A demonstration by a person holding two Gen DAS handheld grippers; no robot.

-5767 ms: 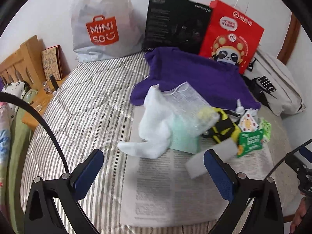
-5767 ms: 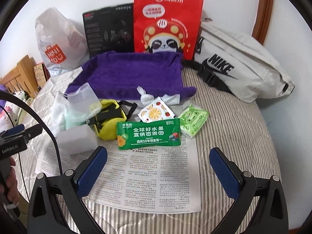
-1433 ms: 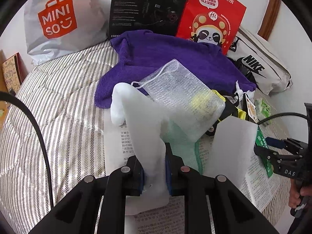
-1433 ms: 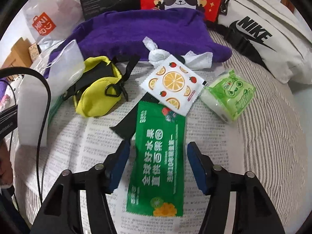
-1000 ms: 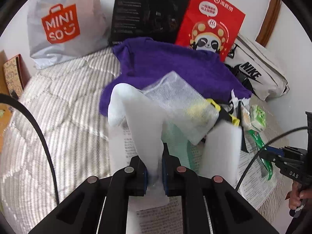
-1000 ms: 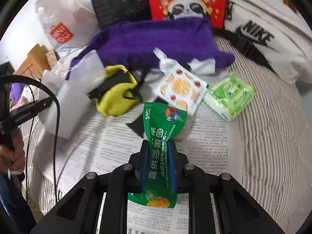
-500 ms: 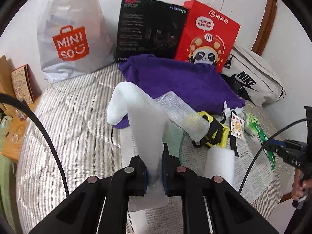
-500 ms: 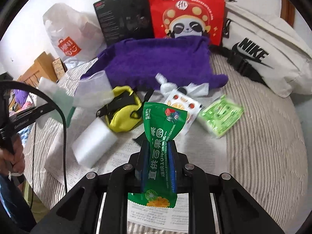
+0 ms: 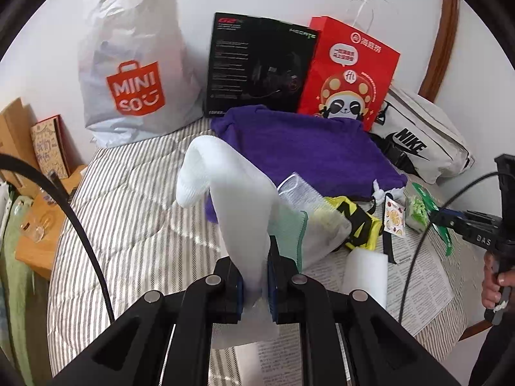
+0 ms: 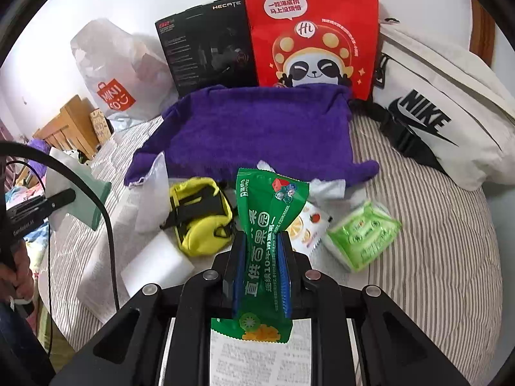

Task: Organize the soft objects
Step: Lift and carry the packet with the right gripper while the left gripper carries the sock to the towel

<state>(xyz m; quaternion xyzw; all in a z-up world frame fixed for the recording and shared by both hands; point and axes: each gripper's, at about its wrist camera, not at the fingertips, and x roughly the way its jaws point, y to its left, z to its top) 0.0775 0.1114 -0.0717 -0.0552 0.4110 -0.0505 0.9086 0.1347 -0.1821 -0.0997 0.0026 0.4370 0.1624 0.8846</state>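
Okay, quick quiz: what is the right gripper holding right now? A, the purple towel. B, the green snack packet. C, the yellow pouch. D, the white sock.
B: the right gripper is shut on the green snack packet, lifted above the newspaper, while the white sock is in the left gripper.

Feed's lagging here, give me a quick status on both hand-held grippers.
Left hand-held gripper shut on white sock, lifted. Right hand-held gripper shut on green wipes pack, lifted. Purple towel ahead, nothing between.
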